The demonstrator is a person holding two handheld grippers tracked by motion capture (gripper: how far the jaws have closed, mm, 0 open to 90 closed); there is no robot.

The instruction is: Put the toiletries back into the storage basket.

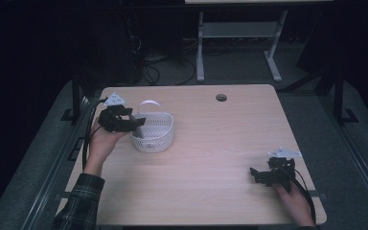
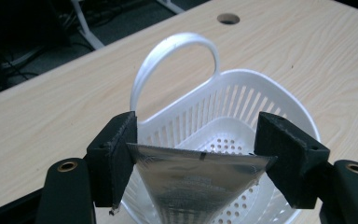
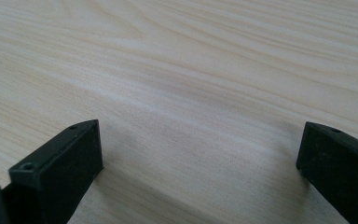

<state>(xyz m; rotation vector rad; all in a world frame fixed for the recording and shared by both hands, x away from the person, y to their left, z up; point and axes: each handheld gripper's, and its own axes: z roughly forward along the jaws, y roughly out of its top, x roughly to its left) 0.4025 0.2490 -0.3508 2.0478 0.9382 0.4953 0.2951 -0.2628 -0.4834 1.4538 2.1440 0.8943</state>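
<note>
A white slotted plastic basket (image 1: 152, 132) with an upright loop handle (image 2: 177, 46) stands on the left half of the wooden table (image 1: 220, 143). My left gripper (image 1: 136, 122) hovers at the basket's near-left rim, shut on a silver foil packet (image 2: 196, 182). The packet is pinched by its two top corners and hangs point-down over the inside of the basket (image 2: 242, 77). My right gripper (image 1: 256, 173) rests low near the table's front right, open, and in the right gripper view there is bare wood between the jaws of the right gripper (image 3: 200, 144).
A round cable hole (image 1: 221, 97) sits near the table's far edge. Behind the table, a white desk frame (image 1: 239, 33) and cables lie on the dark floor. Metal rails run along both sides of the table.
</note>
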